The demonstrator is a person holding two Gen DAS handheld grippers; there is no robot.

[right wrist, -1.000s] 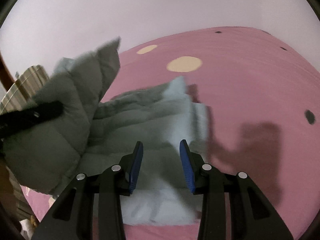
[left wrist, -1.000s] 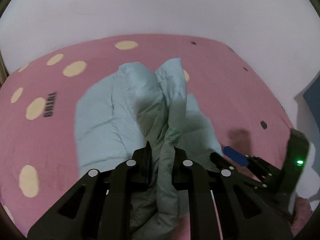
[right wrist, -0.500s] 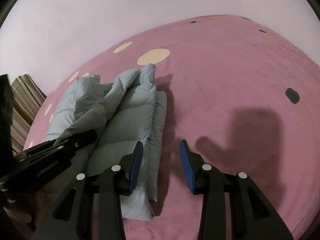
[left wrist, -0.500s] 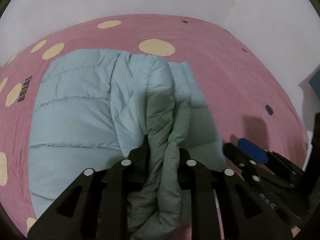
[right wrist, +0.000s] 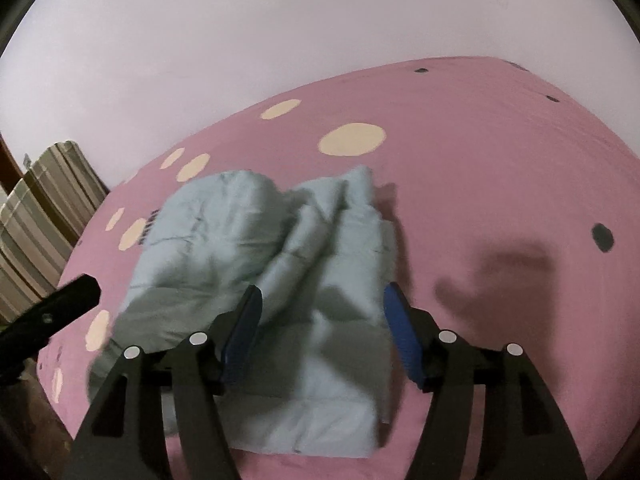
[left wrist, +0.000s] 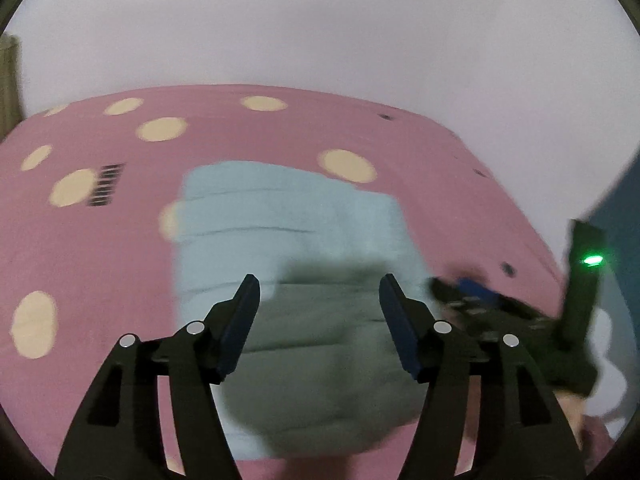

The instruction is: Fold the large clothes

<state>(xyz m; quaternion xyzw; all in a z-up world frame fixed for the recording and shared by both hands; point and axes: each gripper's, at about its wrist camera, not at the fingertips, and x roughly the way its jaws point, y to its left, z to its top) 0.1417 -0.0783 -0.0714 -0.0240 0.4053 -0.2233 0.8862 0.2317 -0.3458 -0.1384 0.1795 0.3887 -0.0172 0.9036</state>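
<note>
A pale blue quilted puffer jacket [left wrist: 288, 240] lies folded in a rough bundle on a pink bed sheet [left wrist: 100, 248] with cream dots. My left gripper [left wrist: 318, 286] is open and empty, hovering just above the jacket's near part. In the right wrist view the jacket [right wrist: 280, 264] lies in thick layered folds. My right gripper [right wrist: 322, 296] is open and empty over the jacket's near right edge. The right gripper also shows blurred at the right in the left wrist view [left wrist: 480, 296].
The pink sheet [right wrist: 500, 184] spreads wide to the right of the jacket. A white wall [right wrist: 280, 32] runs behind the bed. A striped fabric item [right wrist: 40, 216] stands at the bed's left side. The left gripper's black finger [right wrist: 52, 312] shows at the left.
My left gripper has let go of the jacket fold and opened wide. The released fold now lies on the bundle. My right gripper has opened wider and moved over the jacket.
</note>
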